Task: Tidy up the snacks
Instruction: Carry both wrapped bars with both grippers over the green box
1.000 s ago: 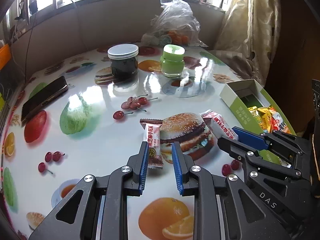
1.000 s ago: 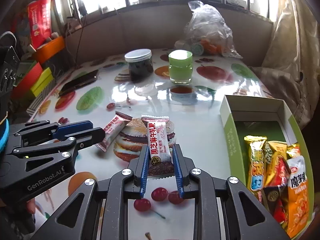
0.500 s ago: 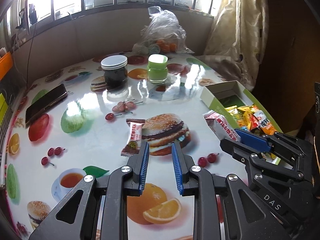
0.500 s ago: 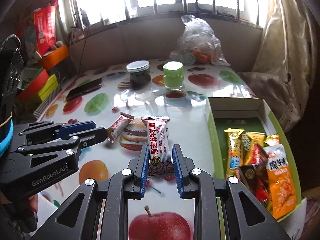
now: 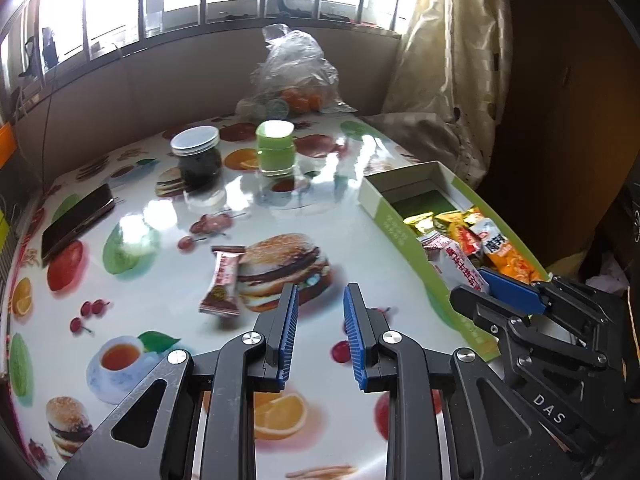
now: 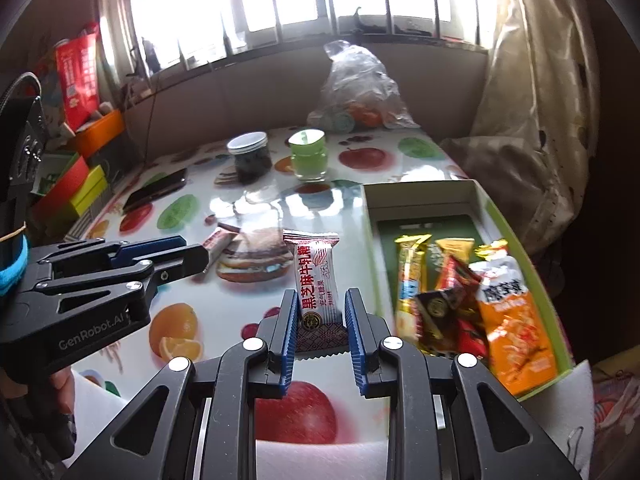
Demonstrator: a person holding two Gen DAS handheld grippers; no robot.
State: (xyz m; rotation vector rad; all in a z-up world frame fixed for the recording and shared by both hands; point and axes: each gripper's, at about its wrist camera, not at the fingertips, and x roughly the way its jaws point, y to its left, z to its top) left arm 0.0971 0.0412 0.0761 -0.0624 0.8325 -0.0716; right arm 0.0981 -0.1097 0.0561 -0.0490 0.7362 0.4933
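White and red, the candy packet (image 6: 317,280) we hold in our right gripper (image 6: 320,334) reads 黑芝麻牛轧糖 in red down its face; its long axis runs toward twelve o'clock from the jaws, which pinch its lower end, above the printed tablecloth (image 6: 224,360) just left of the green box (image 6: 554,320). Inside the box, at three o'clock, an orange bag (image 6: 512,328) carries white characters we cannot read. A second packet (image 5: 223,283) lies flat at ten o'clock from our left gripper (image 5: 320,334), tilted slightly toward one o'clock. That gripper's blue pads are drawn nearly together around nothing. "GenRobot.AI" marks its side; "DAS" marks the right one.
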